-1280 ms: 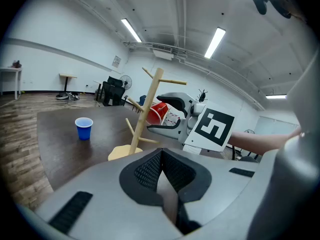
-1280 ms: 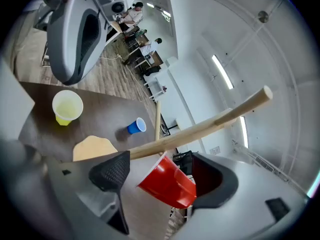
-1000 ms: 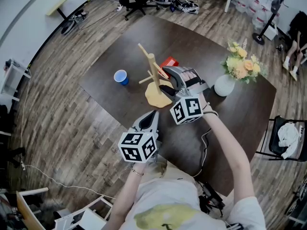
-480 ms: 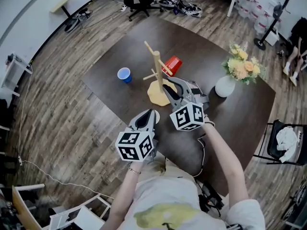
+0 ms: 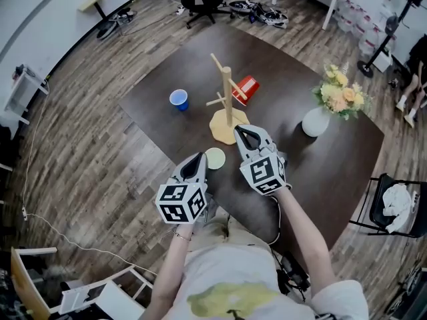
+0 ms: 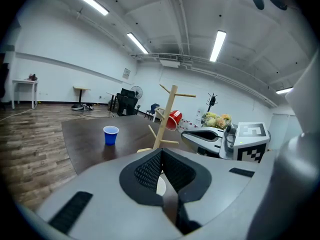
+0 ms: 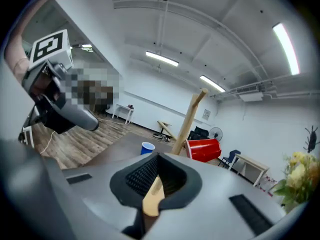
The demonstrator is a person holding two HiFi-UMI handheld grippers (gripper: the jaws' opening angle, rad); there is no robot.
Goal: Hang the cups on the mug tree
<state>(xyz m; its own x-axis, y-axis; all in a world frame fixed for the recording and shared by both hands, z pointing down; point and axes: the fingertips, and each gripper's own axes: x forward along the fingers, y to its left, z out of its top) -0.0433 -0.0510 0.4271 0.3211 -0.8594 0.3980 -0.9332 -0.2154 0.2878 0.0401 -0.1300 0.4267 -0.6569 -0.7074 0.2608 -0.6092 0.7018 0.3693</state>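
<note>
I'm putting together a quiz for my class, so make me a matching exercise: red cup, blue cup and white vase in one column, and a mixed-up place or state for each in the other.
Things:
1. red cup
2. blue cup
3. white vase

Places or states:
A. holds flowers
B. hangs on a peg of the mug tree
C. stands mouth up on the table

Pairs: 1-B, 2-C, 3-A
</note>
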